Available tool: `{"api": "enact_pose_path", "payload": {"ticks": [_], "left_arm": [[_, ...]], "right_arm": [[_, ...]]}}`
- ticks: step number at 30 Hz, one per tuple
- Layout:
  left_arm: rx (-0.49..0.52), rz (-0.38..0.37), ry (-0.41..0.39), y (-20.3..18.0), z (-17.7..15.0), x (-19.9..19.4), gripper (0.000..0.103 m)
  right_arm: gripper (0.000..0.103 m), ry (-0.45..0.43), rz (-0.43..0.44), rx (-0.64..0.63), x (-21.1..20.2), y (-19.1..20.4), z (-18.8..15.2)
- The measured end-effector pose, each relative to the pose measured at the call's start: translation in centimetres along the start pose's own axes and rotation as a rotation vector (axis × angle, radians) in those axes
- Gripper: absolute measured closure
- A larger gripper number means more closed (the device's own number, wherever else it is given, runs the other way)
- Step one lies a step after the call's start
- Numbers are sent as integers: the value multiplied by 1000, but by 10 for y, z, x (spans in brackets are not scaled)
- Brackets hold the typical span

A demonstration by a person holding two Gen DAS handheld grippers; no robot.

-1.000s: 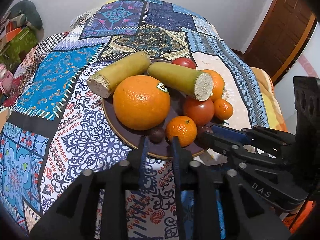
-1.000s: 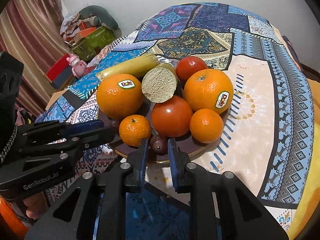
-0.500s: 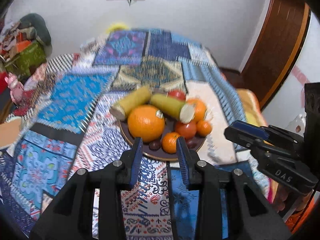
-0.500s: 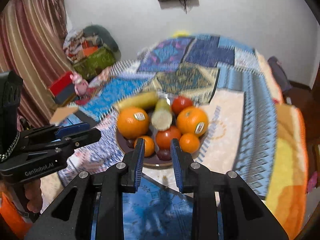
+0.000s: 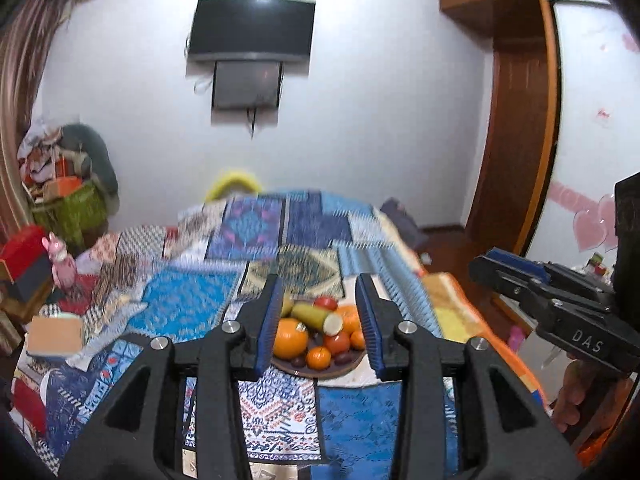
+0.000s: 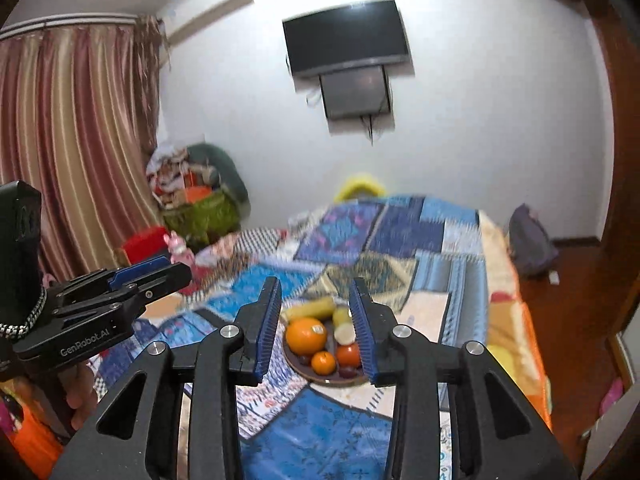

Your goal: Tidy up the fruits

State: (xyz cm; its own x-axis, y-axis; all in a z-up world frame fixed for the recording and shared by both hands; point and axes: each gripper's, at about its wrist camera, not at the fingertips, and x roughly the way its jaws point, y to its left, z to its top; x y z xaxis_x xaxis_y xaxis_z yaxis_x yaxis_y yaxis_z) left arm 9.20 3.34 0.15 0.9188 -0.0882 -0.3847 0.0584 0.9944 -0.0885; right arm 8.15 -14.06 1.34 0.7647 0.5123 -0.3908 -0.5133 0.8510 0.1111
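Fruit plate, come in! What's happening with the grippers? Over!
Left gripper open, empty. Right gripper open, empty. Round brown plate piled with fruit sits untouched on patchwork cloth. Path unobstructed.

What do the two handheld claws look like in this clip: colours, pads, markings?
Both are black plastic with silver screws and ribbed blue pads. The left claw reads "GenRobot.AI" on its side, with a chain-like cord at its body. The right claw reads "DAS". Bare skin shows beneath each.
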Motion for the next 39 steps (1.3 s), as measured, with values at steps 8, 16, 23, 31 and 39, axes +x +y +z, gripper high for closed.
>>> {"api": "enact_pose_path", "payload": {"ticks": [8, 16, 23, 31, 39], "left_arm": [[22, 20, -148, -10, 7, -54, 40], [58, 45, -210, -18, 5, -74, 16], [57, 63, -237, -19, 2, -80, 2], [57, 64, -235, -20, -1, -80, 0], [55, 61, -232, -19, -3, -79, 0]], "right_arm": [[50, -95, -8, 4, -30, 13, 4], [22, -122, -54, 10, -32, 16, 0], [3, -166, -121, -27, -47, 22, -1], [0, -176, -148, -31, -51, 22, -1], [0, -188, -157, -40, -55, 23, -2]]}}
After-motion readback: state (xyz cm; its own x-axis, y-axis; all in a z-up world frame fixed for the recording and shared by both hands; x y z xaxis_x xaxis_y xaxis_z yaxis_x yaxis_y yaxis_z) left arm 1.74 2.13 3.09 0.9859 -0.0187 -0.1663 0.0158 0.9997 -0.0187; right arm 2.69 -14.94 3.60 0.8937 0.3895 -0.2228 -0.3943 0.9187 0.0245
